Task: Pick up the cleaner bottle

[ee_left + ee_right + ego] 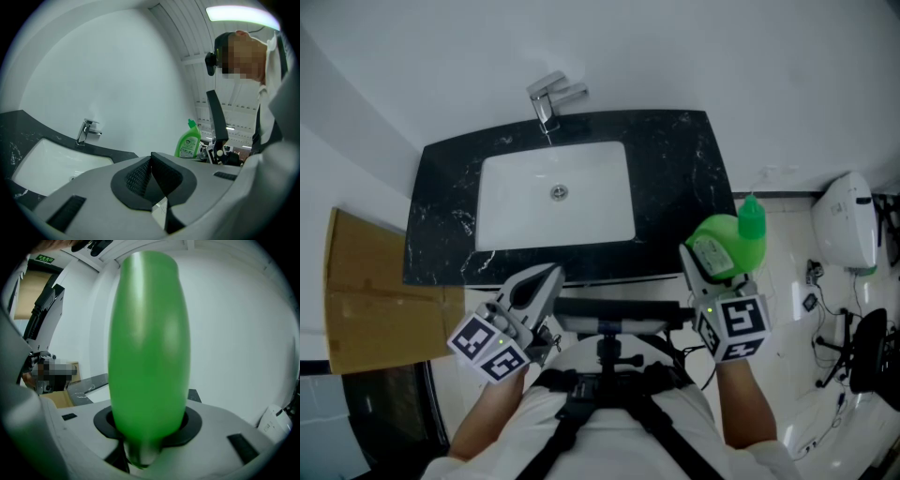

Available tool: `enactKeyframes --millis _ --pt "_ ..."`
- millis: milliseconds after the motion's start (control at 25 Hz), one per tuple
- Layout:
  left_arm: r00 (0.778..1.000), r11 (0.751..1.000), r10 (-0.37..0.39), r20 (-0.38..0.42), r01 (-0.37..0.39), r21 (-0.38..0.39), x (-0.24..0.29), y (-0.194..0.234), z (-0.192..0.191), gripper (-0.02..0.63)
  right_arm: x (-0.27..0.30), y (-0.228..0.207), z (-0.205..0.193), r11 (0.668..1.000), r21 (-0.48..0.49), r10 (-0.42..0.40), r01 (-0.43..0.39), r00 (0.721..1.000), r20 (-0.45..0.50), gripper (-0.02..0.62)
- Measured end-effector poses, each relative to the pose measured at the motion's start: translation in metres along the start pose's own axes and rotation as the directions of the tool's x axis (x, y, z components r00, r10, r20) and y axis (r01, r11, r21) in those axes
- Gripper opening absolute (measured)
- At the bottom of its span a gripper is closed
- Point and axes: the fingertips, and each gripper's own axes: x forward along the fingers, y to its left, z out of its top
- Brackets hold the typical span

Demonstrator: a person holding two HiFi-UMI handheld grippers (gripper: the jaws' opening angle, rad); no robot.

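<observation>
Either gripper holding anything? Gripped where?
Right gripper holds the cleaner bottle, jaws clamped on its body. Left gripper is shut and empty.

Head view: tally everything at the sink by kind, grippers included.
Grippers: 2, left gripper and right gripper
Bottle: 1, green, held in the right gripper
Faucet: 1
Sink: 1
Cardboard: 1
Total: 6

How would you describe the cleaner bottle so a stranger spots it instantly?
Find the black marbled countertop with its white basin. Near its right end, the right gripper clamps a bright green plastic bottle. Its neighbours are white, grey or black.
</observation>
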Motion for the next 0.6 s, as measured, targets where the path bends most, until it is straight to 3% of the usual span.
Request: enactKeyframes --millis 600 --pt "1.0 1.0 -0.001 -0.004 0.001 0.0 0.0032 0.0024 0.0006 -0.005 0.0053 0.0 0.002 1.0 0.003 0.008 -0.008 1.0 -0.003 0.175"
